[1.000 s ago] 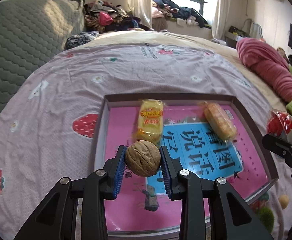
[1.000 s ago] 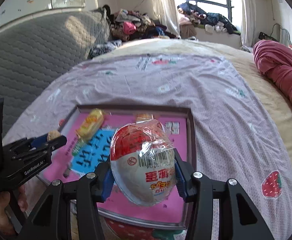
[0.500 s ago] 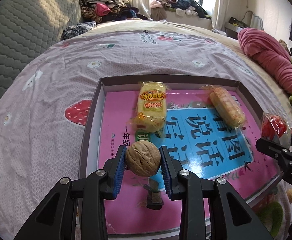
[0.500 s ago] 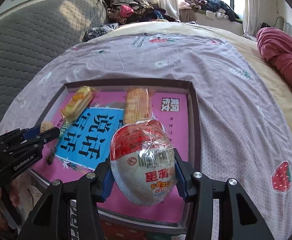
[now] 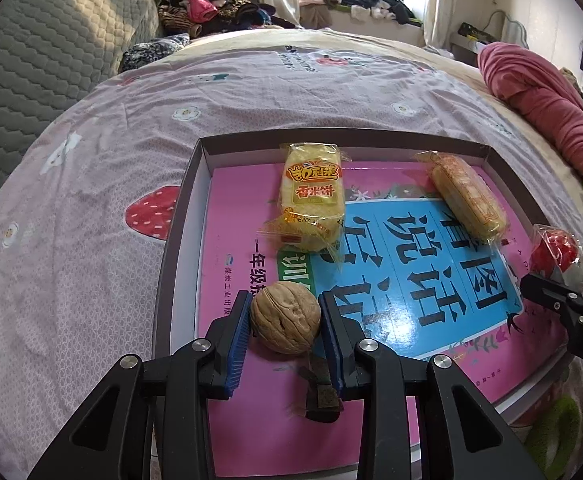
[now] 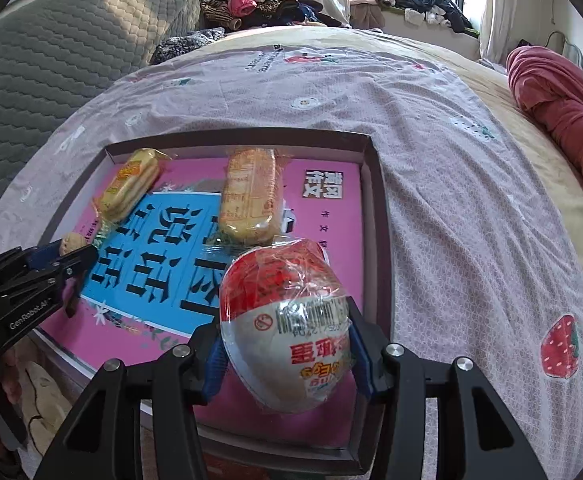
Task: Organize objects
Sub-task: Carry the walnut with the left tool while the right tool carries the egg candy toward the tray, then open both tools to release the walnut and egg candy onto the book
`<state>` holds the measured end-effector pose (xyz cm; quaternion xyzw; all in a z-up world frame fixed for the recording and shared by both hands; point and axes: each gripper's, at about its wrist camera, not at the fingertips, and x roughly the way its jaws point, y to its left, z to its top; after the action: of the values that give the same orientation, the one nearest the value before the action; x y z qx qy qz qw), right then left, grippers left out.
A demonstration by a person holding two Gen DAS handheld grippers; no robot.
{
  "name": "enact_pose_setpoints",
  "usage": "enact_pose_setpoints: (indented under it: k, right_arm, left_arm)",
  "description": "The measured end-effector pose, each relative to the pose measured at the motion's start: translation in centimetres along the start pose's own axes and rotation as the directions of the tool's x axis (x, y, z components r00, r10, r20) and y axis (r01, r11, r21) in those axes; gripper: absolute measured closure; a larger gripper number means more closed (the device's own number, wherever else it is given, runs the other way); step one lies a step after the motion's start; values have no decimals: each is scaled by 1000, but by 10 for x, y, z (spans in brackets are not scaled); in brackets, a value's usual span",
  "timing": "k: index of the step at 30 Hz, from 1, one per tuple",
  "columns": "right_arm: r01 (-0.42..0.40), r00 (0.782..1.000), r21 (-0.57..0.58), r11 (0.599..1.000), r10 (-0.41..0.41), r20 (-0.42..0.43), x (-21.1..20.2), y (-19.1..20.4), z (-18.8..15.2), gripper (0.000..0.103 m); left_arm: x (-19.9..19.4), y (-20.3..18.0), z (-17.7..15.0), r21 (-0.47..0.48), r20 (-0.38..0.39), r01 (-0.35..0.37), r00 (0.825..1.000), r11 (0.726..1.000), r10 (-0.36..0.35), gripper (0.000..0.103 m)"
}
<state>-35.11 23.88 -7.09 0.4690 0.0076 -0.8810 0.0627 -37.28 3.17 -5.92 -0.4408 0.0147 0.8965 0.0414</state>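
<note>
Blue pads on my left gripper (image 5: pixel 284 318) pinch a walnut (image 5: pixel 285 317), held over the near left part of the tray (image 5: pixel 179 216). My right gripper (image 6: pixel 285 354) clamps a wrapped red-and-white egg (image 6: pixel 287 332) over the tray's near right corner. Both sets of fingers are only partly closed, stopped by what they grip. Inside the tray, on a pink book (image 5: pixel 251 432), lie two yellow cracker packs (image 5: pixel 312 196) (image 5: pixel 467 196), apart from each other. All this sits on a bedsheet (image 5: pixel 91 160).

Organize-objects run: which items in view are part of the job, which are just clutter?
In play:
- walnut in left tongs
- wrapped egg in right tongs
- box tray
- two wrapped rice crackers

Lying about:
- pink blanket
- clothes pile
</note>
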Motion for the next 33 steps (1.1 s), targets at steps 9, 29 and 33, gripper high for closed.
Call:
enact_pose_setpoints:
  k: [9, 29, 33]
  right_arm:
    - [30, 999, -28, 999, -31, -17, 6, 5, 0, 51]
    - [51, 998, -58, 997, -53, -31, 7, 12, 0, 39]
    - [63, 998, -63, 996, -64, -19, 3, 14, 1, 38]
  left_arm:
    - [0, 0, -1, 3, 0, 2, 1000, 1000, -2, 68]
    - [1, -2, 0, 2, -18, -8, 1000, 1000, 8, 32]
    - [0, -3, 0, 8, -17, -14, 1000, 1000, 14, 28]
